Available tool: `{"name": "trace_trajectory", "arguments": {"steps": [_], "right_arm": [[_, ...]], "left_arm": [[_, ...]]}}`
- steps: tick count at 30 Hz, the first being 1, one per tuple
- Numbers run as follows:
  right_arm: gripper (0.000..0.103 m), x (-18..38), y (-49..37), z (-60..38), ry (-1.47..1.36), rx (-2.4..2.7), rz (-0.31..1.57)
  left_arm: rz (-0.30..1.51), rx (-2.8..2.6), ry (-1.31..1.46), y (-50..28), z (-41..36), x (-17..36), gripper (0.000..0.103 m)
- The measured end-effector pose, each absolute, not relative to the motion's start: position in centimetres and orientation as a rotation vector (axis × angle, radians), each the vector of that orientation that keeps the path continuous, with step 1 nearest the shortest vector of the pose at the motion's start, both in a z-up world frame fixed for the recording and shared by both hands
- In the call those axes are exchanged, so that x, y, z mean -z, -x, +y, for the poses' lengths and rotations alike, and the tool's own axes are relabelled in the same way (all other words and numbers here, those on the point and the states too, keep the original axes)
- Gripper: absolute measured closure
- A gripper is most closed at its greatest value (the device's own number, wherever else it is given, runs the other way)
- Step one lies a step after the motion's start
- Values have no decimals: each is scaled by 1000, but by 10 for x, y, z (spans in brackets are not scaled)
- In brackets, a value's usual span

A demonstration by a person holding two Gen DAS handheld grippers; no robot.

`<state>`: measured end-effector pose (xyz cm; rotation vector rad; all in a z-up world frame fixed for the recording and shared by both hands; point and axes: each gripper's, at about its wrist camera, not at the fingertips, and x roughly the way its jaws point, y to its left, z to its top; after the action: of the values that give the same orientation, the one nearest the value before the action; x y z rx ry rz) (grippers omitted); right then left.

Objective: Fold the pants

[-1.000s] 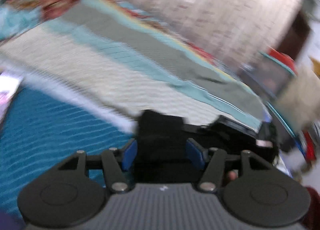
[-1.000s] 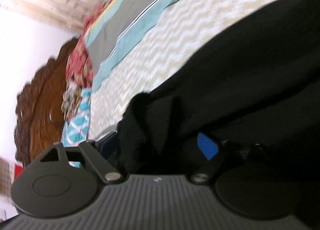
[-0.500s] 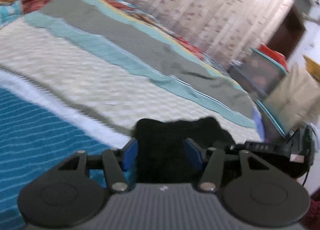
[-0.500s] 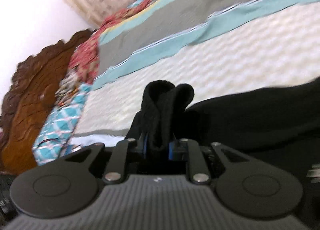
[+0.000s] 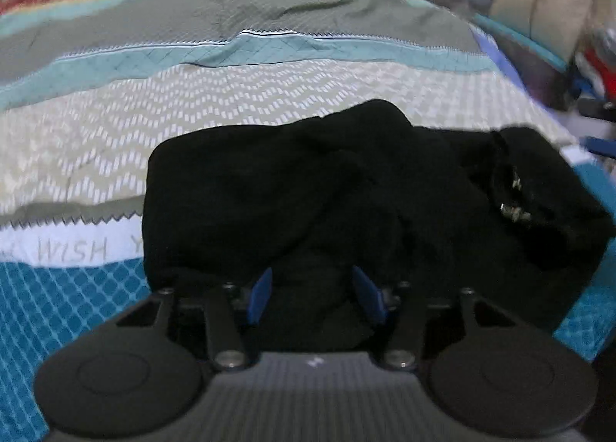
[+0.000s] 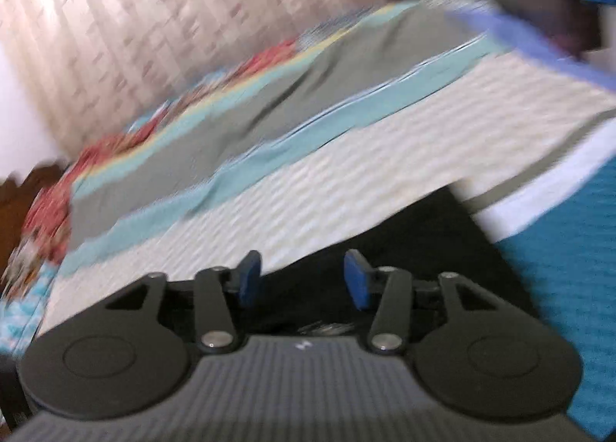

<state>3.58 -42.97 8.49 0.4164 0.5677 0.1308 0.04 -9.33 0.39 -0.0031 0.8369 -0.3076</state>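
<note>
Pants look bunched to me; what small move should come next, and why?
Probably shut the left gripper on the pants: its jaws stand open around a fold, the right gripper is open too, and the cloth lies rumpled on the bed.

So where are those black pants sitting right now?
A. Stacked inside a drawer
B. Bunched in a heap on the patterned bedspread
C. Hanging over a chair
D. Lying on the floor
B: in the left wrist view the black pants lie crumpled in a heap on the striped, zigzag-patterned bedspread, just ahead of the left gripper, whose blue fingers stand apart.
</note>
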Motion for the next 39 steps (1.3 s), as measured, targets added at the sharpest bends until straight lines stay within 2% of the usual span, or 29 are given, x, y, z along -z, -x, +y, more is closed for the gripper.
{"name": "trace_trajectory", "arguments": {"steps": [1, 2, 6, 10, 12, 13, 14, 17, 18, 19, 21, 27, 29, 30, 31, 32, 34, 39], "right_arm": [[26, -81, -33, -444, -432, -83, 555], [25, -76, -28, -463, -450, -24, 548], [25, -47, -10, -500, -556, 109, 581], [24, -18, 2, -509, -667, 127, 626], [32, -20, 3, -496, -652, 89, 624], [55, -22, 1, -491, -633, 46, 642], [73, -22, -3, -482, -616, 11, 672], [80, -32, -7, -455, -527, -8, 674], [80, -37, -4, -447, -502, -35, 651], [80, -45, -1, -437, -467, -66, 626], [81, -61, 5, -409, -355, -136, 582], [82, -68, 10, -343, -153, -285, 569], [83, -69, 12, -328, -124, -330, 565], [83, -69, 12, -323, -113, -353, 565], [83, -70, 13, -317, -105, -374, 566], [84, -71, 13, -311, -97, -399, 568], [84, -74, 15, -300, -86, -450, 570], [86, -86, 11, -263, -85, -600, 581]], "left_arm": [[849, 300, 3, -1, -95, -6, 54], [862, 295, 3, -2, -95, -7, 54], [902, 296, 49, -4, -91, -24, 55], [871, 336, 196, 1, -72, -59, 52], [846, 346, 271, -1, -66, -76, 50], [837, 354, 299, -4, -65, -83, 46], [835, 365, 321, -8, -66, -91, 44], [842, 406, 341, -20, -83, -107, 29], [841, 427, 339, -23, -92, -113, 14], [837, 452, 337, -26, -102, -118, 5], [832, 510, 328, -33, -122, -128, 1], [888, 602, 186, -46, -189, -134, 0], [921, 605, 182, -53, -199, -127, 6], [922, 606, 184, -54, -199, -124, 34], [930, 611, 177, -56, -197, -122, 68], [935, 602, 173, -57, -193, -121, 79], [921, 610, 205, -55, -173, -122, 84], [835, 543, 295, -38, -94, -127, 84]]}}
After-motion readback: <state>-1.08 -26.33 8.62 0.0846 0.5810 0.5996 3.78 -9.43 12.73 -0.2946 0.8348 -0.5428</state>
